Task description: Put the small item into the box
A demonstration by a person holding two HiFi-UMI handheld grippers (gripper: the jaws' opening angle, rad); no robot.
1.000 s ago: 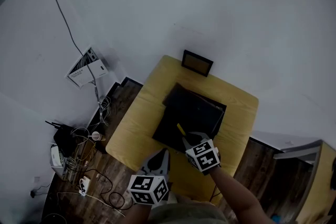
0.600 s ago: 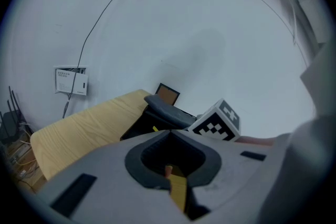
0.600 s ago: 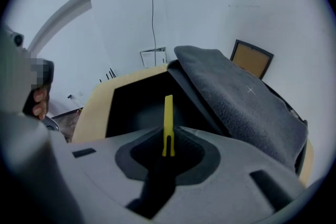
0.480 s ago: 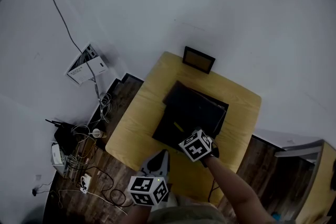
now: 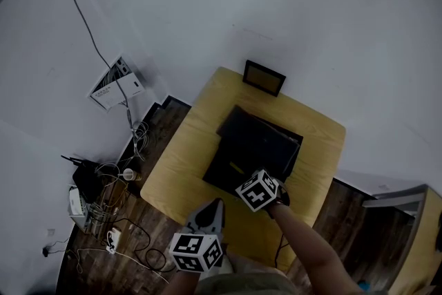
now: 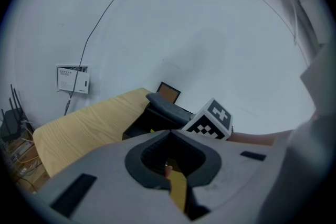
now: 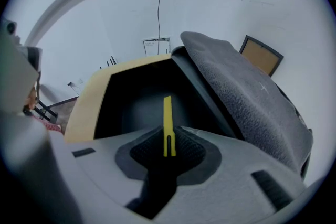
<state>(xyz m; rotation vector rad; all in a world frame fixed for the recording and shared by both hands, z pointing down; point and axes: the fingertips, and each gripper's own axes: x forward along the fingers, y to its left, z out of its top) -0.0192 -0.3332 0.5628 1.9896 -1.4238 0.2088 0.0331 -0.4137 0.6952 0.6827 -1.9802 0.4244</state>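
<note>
The small yellow item (image 7: 168, 122), a thin flat strip, is standing on end between the jaws of the right gripper (image 7: 169, 138), which are clamping on its lower part while its free end is pointing toward 12 o'clock against the dark inside of the open black box (image 7: 131, 105). Whether the tip is touching the box floor cannot be told. From the head view, the strip is showing as a short yellow streak (image 5: 237, 168) over the box's 7 o'clock corner, just beyond the right gripper's marker cube (image 5: 257, 191). The box's grey felt-lined lid (image 7: 247, 92) is leaning back at 2 o'clock of the strip. The box is sitting in the middle of a light wooden table (image 5: 178, 164), and a small dark-framed panel (image 5: 263, 77) is standing at the table's 12 o'clock edge against the wall. The left gripper (image 6: 170, 136) is hanging at 7 o'clock of the right one, off the table's near edge, with its jaws drawn together on nothing. A white wall unit (image 5: 114, 88) is hanging at 10 o'clock of the table, and a tangle of cables (image 5: 103, 197) is lying on the dark floor (image 5: 166, 128) at 8 o'clock.
</note>
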